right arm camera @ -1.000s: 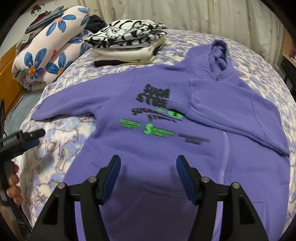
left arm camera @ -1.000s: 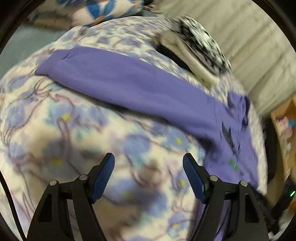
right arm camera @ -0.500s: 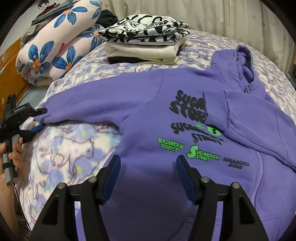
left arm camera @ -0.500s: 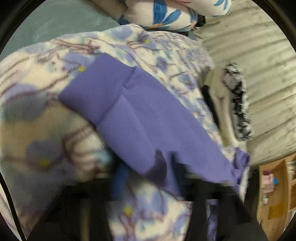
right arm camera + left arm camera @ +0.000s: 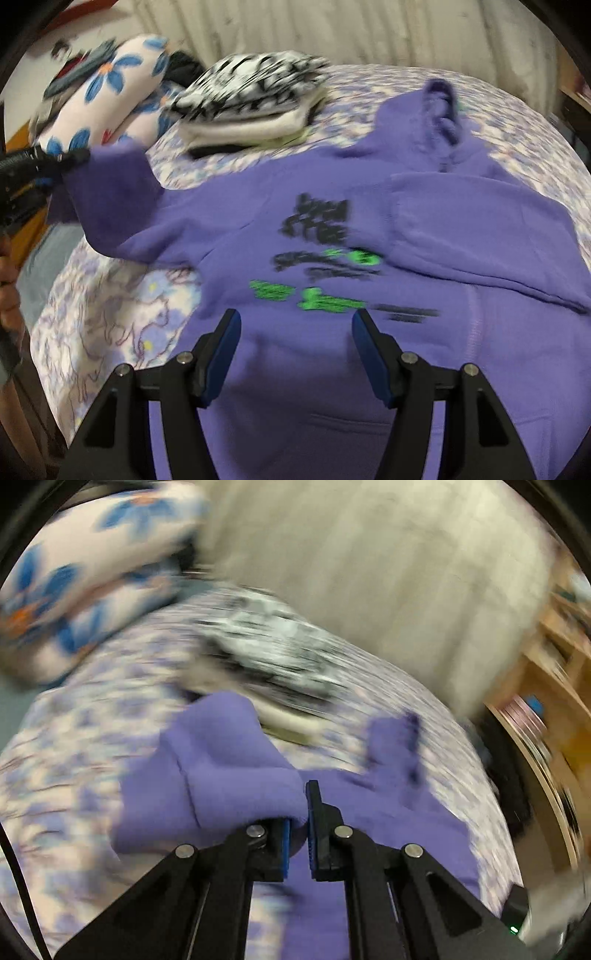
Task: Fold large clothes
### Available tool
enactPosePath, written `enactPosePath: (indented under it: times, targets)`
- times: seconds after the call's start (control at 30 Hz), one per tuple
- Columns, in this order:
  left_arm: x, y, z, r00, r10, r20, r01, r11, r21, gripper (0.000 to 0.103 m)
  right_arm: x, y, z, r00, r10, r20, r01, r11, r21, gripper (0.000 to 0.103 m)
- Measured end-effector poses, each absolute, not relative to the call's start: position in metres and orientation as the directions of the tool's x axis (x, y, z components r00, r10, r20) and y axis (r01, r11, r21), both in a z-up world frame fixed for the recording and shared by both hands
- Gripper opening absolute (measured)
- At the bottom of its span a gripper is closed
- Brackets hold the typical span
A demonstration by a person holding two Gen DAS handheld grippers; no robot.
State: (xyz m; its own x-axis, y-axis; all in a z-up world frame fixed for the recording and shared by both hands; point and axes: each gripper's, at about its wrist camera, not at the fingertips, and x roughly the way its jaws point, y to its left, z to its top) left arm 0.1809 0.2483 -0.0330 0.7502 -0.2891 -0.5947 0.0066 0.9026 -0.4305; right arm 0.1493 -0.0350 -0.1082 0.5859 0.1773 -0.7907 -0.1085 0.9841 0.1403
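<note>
left gripper (image 5: 298, 827): jaws clamped on hoodie sleeve (image 5: 229, 775), raised above the bed | right gripper (image 5: 295, 354): jaws apart, empty, angled down over the hoodie's lower front | bare fingers (image 5: 9, 295) at left gripper's handle

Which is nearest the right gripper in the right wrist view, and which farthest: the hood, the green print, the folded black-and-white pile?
1. green print, just ahead of the right gripper.
2. hood, far right.
3. folded black-and-white pile, far left; close to the hood's range.

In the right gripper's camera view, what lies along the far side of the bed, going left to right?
Flowered pillows → stack of folded clothes with a black-and-white top → the purple hoodie's hood.
</note>
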Motion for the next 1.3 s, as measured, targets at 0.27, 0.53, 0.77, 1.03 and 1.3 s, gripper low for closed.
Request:
enactPosePath:
  times: [0.27, 0.53, 0.77, 1.03, 1.3]
  targets:
    - [0.211, 0.089, -0.125, 0.474, -0.387, -0.791, 0.133, 0.92, -0.37, 0.048, 0.136, -0.123, -0.115, 0.586, 0.086, -0.806, 0.033, 0.991, 0.13, 0.062]
    - [0.178, 0.097, -0.145, 0.408, -0.523, -0.748, 0.089, 0.838, -0.538, 0.074, 0.125, -0.154, -0.121, 0.587, 0.121, -0.801, 0.032, 0.985, 0.172, 0.063]
    - [0.14, 0.136, -0.108, 0.515, -0.472, -0.716, 0.067, 0.854, -0.516, 0.076, 0.135, -0.107, -0.1, 0.617, 0.219, -0.756, -0.135, 0.976, 0.173, 0.063]
    - [0.112, 0.181, -0.111, 0.582, -0.211, -0.785, -0.084, 0.945, -0.316, 0.076, 0.154, -0.02, -0.099, 0.586, 0.265, -0.766, -0.369, 0.928, 0.038, 0.063]
    - [0.108, 0.203, -0.141, 0.543, -0.18, -0.82, -0.149, 0.941, -0.305, 0.076, 0.187, 0.044, -0.128, 0.589, 0.139, -0.796, -0.452, 0.874, -0.181, 0.062]
